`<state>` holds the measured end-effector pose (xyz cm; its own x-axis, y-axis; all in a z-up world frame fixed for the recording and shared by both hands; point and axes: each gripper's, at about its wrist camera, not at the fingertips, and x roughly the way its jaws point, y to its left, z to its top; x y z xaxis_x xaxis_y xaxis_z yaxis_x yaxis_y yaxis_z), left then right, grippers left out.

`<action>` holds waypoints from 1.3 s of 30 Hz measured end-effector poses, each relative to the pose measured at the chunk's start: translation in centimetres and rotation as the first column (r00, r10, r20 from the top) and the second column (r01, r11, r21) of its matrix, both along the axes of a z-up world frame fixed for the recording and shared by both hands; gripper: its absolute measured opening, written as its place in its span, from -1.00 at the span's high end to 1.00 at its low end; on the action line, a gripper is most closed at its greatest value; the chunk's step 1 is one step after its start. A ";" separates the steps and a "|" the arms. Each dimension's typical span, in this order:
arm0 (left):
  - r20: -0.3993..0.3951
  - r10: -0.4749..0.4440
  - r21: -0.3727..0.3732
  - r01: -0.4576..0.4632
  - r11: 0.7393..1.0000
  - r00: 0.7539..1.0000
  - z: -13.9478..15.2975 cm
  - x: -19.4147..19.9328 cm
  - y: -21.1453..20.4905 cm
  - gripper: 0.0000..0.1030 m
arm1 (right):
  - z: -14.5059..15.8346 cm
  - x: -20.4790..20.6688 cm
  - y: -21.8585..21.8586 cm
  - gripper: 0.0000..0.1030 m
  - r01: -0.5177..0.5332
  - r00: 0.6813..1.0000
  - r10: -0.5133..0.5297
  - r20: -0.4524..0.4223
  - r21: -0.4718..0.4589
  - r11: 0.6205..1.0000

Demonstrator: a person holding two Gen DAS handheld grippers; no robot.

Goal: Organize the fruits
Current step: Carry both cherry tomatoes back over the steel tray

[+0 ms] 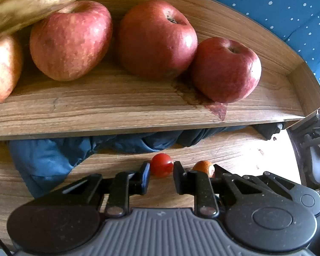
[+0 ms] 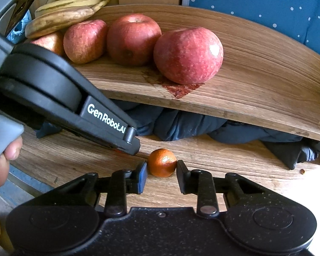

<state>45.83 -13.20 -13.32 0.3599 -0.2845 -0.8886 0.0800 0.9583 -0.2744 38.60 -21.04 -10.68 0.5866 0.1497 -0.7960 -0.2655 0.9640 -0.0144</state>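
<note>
In the left wrist view my left gripper (image 1: 161,171) has its jaws around a small red cherry tomato (image 1: 161,164) on the lower wooden shelf (image 1: 234,149), both pads touching its sides. A small orange mandarin (image 1: 203,167) lies just right of it. In the right wrist view my right gripper (image 2: 161,169) has its jaws closed against that mandarin (image 2: 162,162) on the lower shelf (image 2: 213,155). The left gripper body (image 2: 53,91) crosses this view at the left. Several red apples (image 1: 156,40) (image 2: 187,54) and bananas (image 2: 64,6) sit on the upper shelf.
The upper shelf (image 1: 138,111) has a raised curved back wall and a dark stain (image 2: 179,88) under the right apple. Dark blue cloth (image 1: 49,160) (image 2: 181,125) is bunched at the back of the lower shelf. A blue dotted fabric (image 1: 288,6) lies behind.
</note>
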 end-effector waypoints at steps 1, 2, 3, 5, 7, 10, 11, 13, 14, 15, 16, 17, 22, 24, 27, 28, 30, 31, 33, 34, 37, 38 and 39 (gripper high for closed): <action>0.000 0.001 -0.002 -0.001 1.000 1.000 0.0 0.0 0.0 0.52 | -0.2 0.2 0.1 0.40 -0.001 1.000 0.001 -0.001 -0.001 1.000; 0.001 0.002 -0.003 -0.002 1.000 1.000 0.0 0.0 0.1 0.52 | -0.1 0.1 0.1 0.40 -0.001 1.000 0.001 -0.001 -0.002 1.000; 0.001 0.003 -0.004 -0.003 1.000 1.000 0.0 -0.1 0.2 0.53 | -0.2 0.2 0.2 0.40 0.000 1.000 0.000 -0.001 -0.001 1.000; 0.003 0.004 -0.006 -0.004 1.000 1.000 0.1 -0.2 0.2 0.53 | 0.0 0.1 0.2 0.40 0.000 1.000 0.000 0.000 -0.003 1.000; 0.006 0.004 -0.011 -0.004 1.000 1.000 0.4 -0.5 0.5 0.53 | 0.1 0.0 0.3 0.40 -0.001 1.000 0.001 0.002 -0.003 1.000; 0.010 0.004 -0.015 -0.004 1.000 1.000 0.8 -1.1 0.9 0.56 | 0.3 -0.1 0.6 0.40 -0.005 1.000 0.005 0.004 -0.002 1.000; 0.013 0.005 -0.016 -0.004 1.000 1.000 1.0 -1.3 1.0 0.56 | 0.6 0.0 0.6 0.40 -0.006 1.000 0.006 0.005 -0.001 1.000; 0.018 0.007 -0.015 -0.006 1.000 1.000 1.2 -1.6 1.2 0.56 | 0.8 -0.2 0.6 0.40 -0.009 1.000 0.009 0.007 0.001 1.000; 0.020 0.007 -0.015 -0.007 1.000 1.000 1.3 -1.6 1.1 0.56 | 0.8 -0.3 0.5 0.40 -0.010 1.000 0.010 0.008 0.002 1.000; 0.023 0.009 -0.014 -0.008 1.000 1.000 1.4 -1.8 1.2 0.56 | 0.8 -0.3 0.3 0.40 -0.011 1.000 0.011 0.009 0.003 1.000; 0.026 0.010 -0.013 -0.010 1.000 1.000 1.5 -1.9 1.2 0.56 | 0.9 -0.4 0.3 0.40 -0.013 1.000 0.013 0.010 0.004 1.000; 0.028 0.012 -0.012 -0.012 1.000 1.000 1.7 -2.1 1.3 0.56 | 1.0 -0.5 0.3 0.40 -0.014 1.000 0.014 0.012 0.005 1.000; 0.039 0.026 -0.007 -0.026 1.000 0.999 2.3 -3.6 1.8 0.56 | 1.3 -1.3 -0.1 0.40 -0.023 1.000 0.023 0.021 0.010 1.000; 0.047 0.041 -0.005 -0.041 0.999 0.998 2.4 -4.1 2.0 0.56 | 1.3 -1.6 -0.2 0.40 -0.029 0.999 0.029 0.024 0.011 1.000; 0.052 0.055 0.002 -0.056 0.998 0.997 2.4 -4.8 2.2 0.56 | 1.7 -2.4 0.1 0.40 -0.040 0.999 0.039 0.028 0.012 0.999; 0.055 0.060 0.007 -0.060 0.998 0.997 2.4 -4.9 2.2 0.56 | 1.8 -2.6 0.1 0.40 -0.043 0.999 0.043 0.029 0.012 0.999; 0.062 0.058 0.012 -0.059 0.998 0.996 2.4 -5.0 2.2 0.55 | 2.1 -3.0 0.2 0.40 -0.048 0.998 0.047 0.030 0.011 0.999; 0.067 0.054 0.015 -0.055 0.998 0.996 2.5 -5.0 2.2 0.53 | 2.2 -3.2 0.2 0.40 -0.050 0.998 0.049 0.031 0.010 0.999; 0.077 0.040 0.022 -0.042 0.999 0.996 2.3 -4.9 1.8 0.53 | 2.3 -3.5 0.1 0.40 -0.052 0.998 0.052 0.031 0.009 0.999; 0.080 0.034 0.025 -0.036 0.999 0.996 2.3 -4.8 1.5 0.53 | 2.3 -3.7 0.1 0.40 -0.053 0.998 0.052 0.030 0.008 0.999; 0.080 0.010 0.039 -0.013 0.999 0.997 1.9 -4.4 0.9 0.50 | 2.3 -4.2 -0.2 0.40 -0.048 0.999 0.048 0.025 0.006 0.999; 0.078 0.004 0.043 -0.008 0.999 0.997 1.7 -4.3 0.6 0.50 | 2.3 -4.4 -0.3 0.40 -0.046 0.999 0.046 0.024 0.006 0.999; 0.075 0.000 0.048 -0.004 0.999 0.997 1.5 -4.1 0.5 0.50 | 2.3 -4.5 -0.5 0.40 -0.044 0.999 0.043 0.022 0.007 0.999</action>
